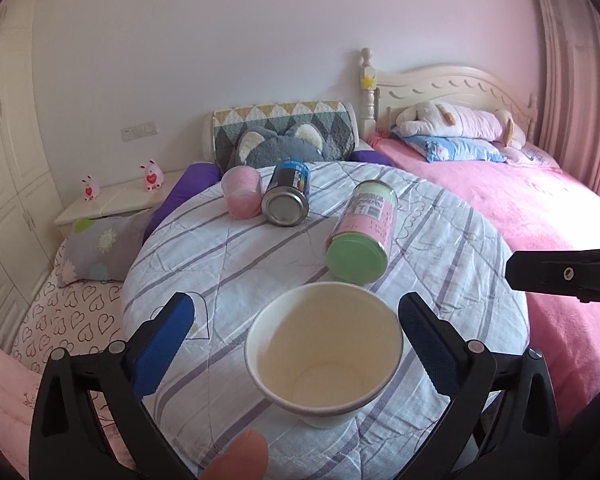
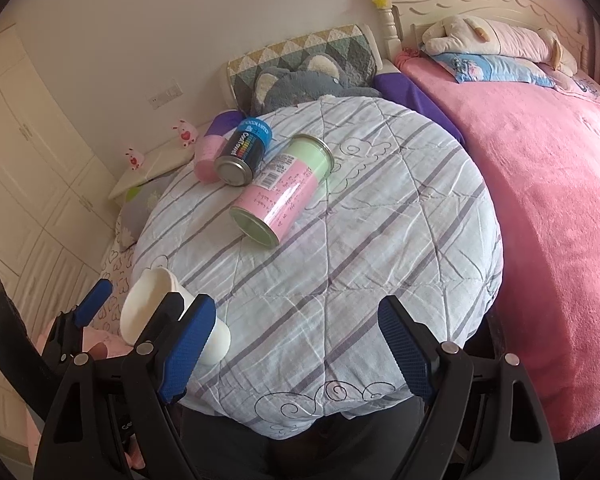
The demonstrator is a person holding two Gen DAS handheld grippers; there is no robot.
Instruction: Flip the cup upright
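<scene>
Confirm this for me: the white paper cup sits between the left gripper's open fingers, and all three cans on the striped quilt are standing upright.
Wrong on the cans. The left wrist view shows the pink can, the dark can and the green-and-pink can lying on their sides on the striped quilt. The white paper cup does sit between the open left gripper fingers.

A striped quilt [image 2: 340, 240] covers the round surface. On it lie a green-and-pink can [image 2: 282, 192], a dark can [image 2: 242, 156] just beside it, and a pink tub [image 2: 208, 160] touching the dark can (all three on their sides). Behind sit a grey plush [image 1: 280, 146], a quilted cushion [image 1: 284, 118], two figurines [image 1: 152, 176] and a pink bed [image 1: 500, 200].
</scene>
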